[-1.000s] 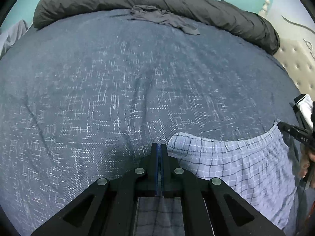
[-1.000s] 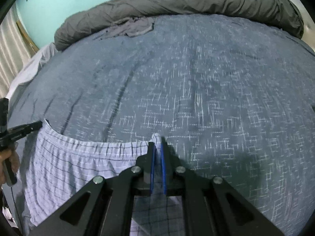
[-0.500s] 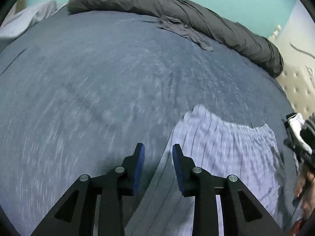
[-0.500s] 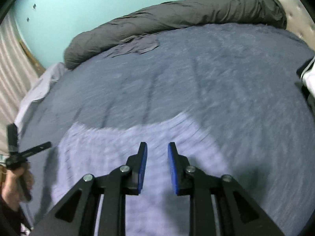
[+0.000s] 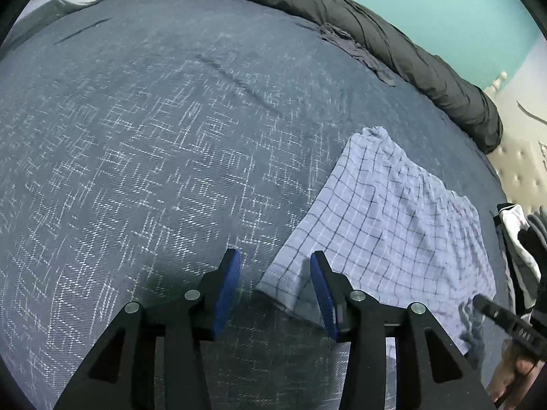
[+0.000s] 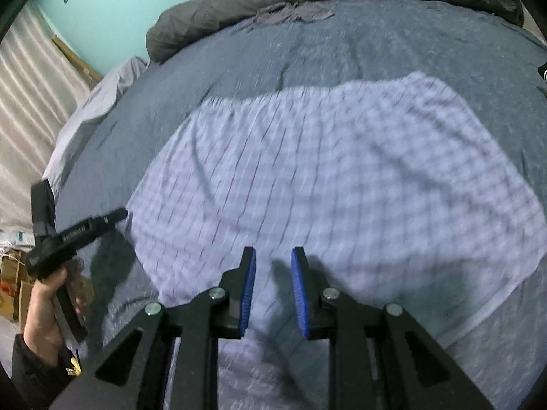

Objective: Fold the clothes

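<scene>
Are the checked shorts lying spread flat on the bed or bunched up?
Spread flat. The checked shorts lie open on the bed cover with only shallow wrinkles; whether a fold has already doubled them, cannot tell.

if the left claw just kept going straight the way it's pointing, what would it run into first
Probably the near corner of the checked shorts, which lies between the opening jaws of the left claw, untouched. Just beside it is the bare blue bedspread; depth is hard to judge through the fisheye.

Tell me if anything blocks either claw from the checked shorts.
Nothing visible does. The shorts lie flat on the bedspread; the left claw, opening, hangs by their corner, and the right claw, closing slightly, hangs over them, both empty.
</scene>
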### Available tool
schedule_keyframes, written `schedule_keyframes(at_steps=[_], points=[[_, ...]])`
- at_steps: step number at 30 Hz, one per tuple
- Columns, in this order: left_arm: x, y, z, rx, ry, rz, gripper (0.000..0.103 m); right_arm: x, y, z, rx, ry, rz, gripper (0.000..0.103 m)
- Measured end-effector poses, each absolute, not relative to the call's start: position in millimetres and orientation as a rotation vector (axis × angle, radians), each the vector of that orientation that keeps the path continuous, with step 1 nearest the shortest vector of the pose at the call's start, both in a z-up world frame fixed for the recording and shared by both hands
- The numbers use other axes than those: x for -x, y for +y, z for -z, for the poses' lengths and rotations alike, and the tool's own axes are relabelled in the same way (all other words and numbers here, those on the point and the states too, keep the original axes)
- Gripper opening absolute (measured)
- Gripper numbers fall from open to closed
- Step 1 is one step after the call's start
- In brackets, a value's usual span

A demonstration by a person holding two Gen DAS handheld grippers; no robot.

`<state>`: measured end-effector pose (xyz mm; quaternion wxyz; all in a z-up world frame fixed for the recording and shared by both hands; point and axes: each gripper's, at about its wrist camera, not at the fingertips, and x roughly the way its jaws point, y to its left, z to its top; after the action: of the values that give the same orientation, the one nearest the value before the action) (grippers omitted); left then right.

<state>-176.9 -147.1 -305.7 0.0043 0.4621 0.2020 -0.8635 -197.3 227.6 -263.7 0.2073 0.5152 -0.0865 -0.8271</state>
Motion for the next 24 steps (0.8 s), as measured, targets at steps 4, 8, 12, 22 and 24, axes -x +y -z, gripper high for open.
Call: schedule_keyframes(at_steps=[4, 8, 12, 22, 24], points=[[175.7, -148.7, 306.5, -1.447, 0.644, 2.721, 0.046, 181.5, 216.7, 278.7, -1.509, -0.210, 2.302, 0.016], [177.4, -151.3, 308.4, -1.440, 0.681, 2.727, 0.046, 168.8, 211.5, 290.4, -1.540, -0.180, 2.313, 0.016], [172.7, -151.6, 308.5, -1.417, 0.726, 2.742, 0.046, 166.0, 218.4, 286.4, -1.506, -0.247, 2.338, 0.016], [169.2, -153.6, 312.8, -1.392, 0.733, 2.732, 0.007, 150.9, 284.6, 240.8, -1.275, -0.449, 2.494, 0.016], [169.9, -151.1, 313.1, -1.394, 0.719, 2.740, 0.003, 150.0, 301.2, 241.8, -1.264, -0.505, 2.504, 0.016]])
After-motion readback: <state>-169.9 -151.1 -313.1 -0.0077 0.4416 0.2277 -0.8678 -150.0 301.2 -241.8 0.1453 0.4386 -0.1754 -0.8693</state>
